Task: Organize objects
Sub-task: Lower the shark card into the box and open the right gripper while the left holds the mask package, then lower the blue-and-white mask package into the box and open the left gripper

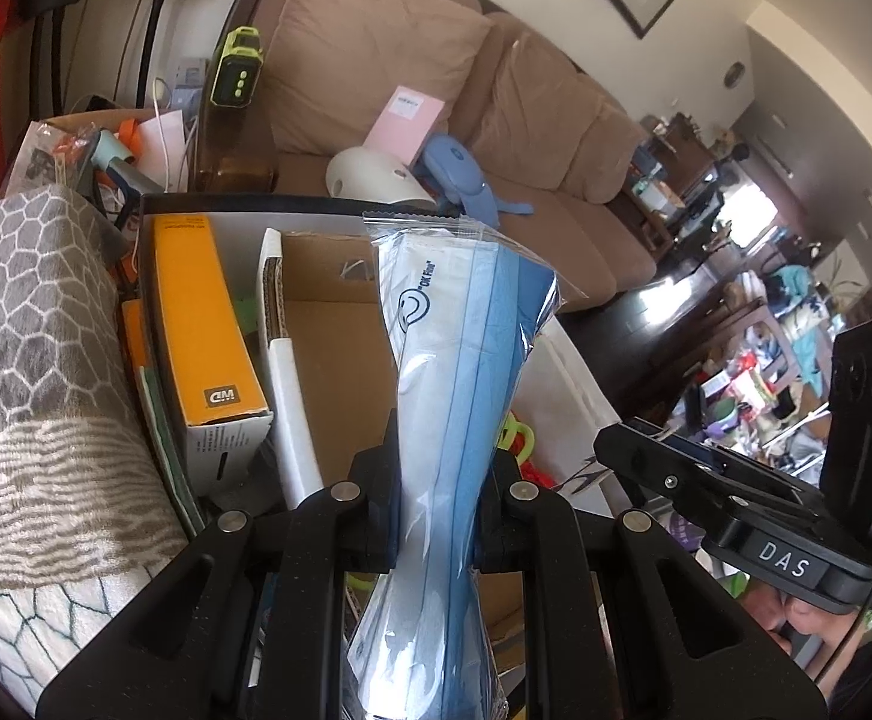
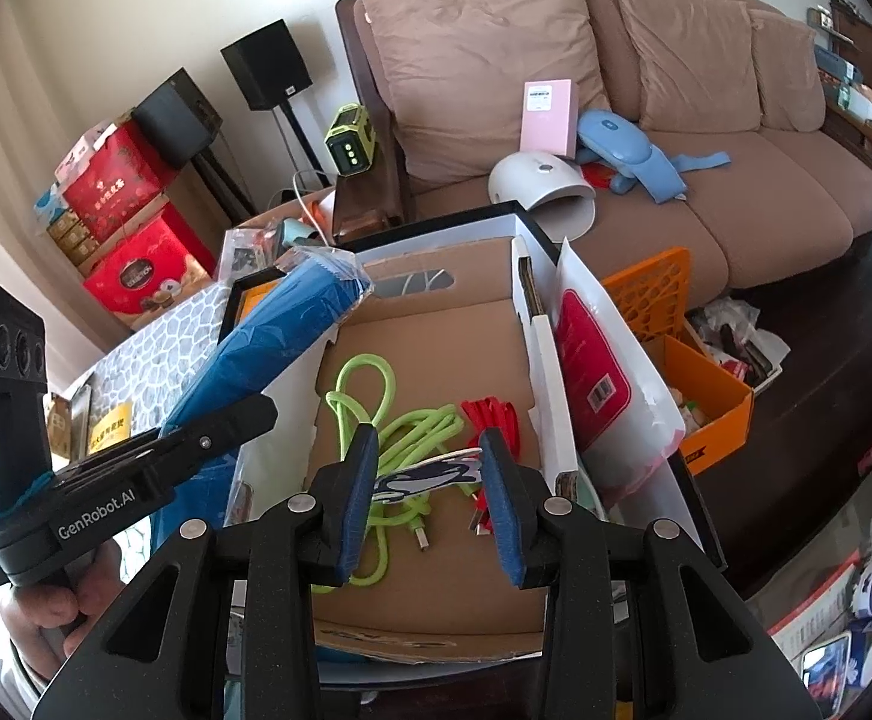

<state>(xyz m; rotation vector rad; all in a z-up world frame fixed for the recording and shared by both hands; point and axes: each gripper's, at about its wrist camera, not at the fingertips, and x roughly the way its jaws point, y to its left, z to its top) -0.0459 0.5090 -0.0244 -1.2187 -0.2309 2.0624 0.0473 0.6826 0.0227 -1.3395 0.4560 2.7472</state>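
Observation:
My left gripper (image 1: 439,480) is shut on a clear zip bag of blue face masks (image 1: 460,324) and holds it upright over the brown cardboard box (image 1: 327,360). The same bag shows as a blue packet in the right wrist view (image 2: 267,336), at the box's left side. My right gripper (image 2: 429,480) is shut on a flat white and dark-blue card-like piece (image 2: 423,474), held above the box floor (image 2: 436,336). A green cable (image 2: 375,414) and a red cable (image 2: 493,414) lie in the box.
An orange WD box (image 1: 201,324) stands left of the cardboard box. A white and red pouch (image 2: 598,372) leans at its right wall. An orange crate (image 2: 652,294) and orange box (image 2: 712,396) sit right. A brown sofa (image 2: 736,192) holds several items behind.

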